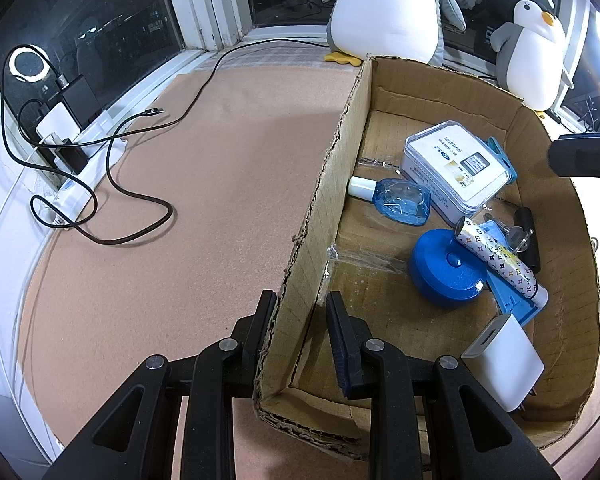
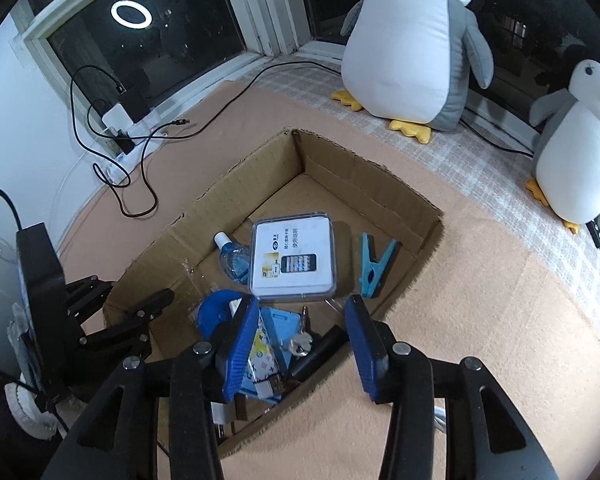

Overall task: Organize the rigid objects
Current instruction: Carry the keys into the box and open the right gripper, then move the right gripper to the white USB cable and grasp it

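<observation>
We held left gripper (image 1: 300, 312) clamped on cardboard box (image 1: 440, 92) left wall. Right gripper (image 2: 302, 308) hung over box, jaws parted, nothing between pads. Inside box: white case (image 2: 294, 258), blue clothespin (image 2: 374, 266), clear blue bottle (image 1: 400, 202), blue round lid (image 1: 446, 270), patterned tube (image 1: 500, 258), white charger (image 1: 504, 360).

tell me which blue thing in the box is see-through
The clear blue plastic bottle with a white cap, lying on its side beside the white-labelled case. The round blue disc and the blue clothes peg are solid and opaque.
</observation>
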`<state>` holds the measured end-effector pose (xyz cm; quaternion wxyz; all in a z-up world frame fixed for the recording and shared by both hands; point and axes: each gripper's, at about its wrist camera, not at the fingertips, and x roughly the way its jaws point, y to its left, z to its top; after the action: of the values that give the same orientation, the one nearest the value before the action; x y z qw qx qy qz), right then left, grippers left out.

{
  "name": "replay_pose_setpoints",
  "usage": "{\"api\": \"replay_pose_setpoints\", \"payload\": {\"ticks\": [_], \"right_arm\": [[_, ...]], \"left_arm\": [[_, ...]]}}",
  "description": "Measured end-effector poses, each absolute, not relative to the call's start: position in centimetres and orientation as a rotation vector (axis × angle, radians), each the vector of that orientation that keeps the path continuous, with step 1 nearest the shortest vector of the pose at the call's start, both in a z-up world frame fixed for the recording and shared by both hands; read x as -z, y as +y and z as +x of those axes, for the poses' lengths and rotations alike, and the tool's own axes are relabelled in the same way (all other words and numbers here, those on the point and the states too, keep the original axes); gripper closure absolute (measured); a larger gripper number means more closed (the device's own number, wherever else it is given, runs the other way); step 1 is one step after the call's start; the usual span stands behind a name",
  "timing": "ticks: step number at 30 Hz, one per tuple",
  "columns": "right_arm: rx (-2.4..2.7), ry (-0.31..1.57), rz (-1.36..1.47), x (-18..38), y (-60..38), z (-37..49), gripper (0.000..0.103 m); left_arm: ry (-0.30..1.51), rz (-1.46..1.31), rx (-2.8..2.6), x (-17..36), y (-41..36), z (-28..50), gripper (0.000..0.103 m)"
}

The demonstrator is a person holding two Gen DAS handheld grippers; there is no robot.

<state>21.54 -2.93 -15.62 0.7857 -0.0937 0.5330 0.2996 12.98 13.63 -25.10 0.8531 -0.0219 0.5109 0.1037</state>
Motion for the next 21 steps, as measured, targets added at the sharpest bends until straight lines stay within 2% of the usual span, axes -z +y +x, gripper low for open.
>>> {"api": "replay_pose_setpoints", "payload": {"ticks": [8,21], "right_arm": [[-0.577,1.191,-0.127,15.0,-8.7,21.3,0.061],[-0.557,1.247,-0.268,17.7,-12.7,20.8,0.061]], "left_arm": [[1.075,-0.046,-0.218,25.1,13.7,13.0,0.076],[1.077,-0.036,-0.220,25.0,13.6,13.1,0.076]]}}
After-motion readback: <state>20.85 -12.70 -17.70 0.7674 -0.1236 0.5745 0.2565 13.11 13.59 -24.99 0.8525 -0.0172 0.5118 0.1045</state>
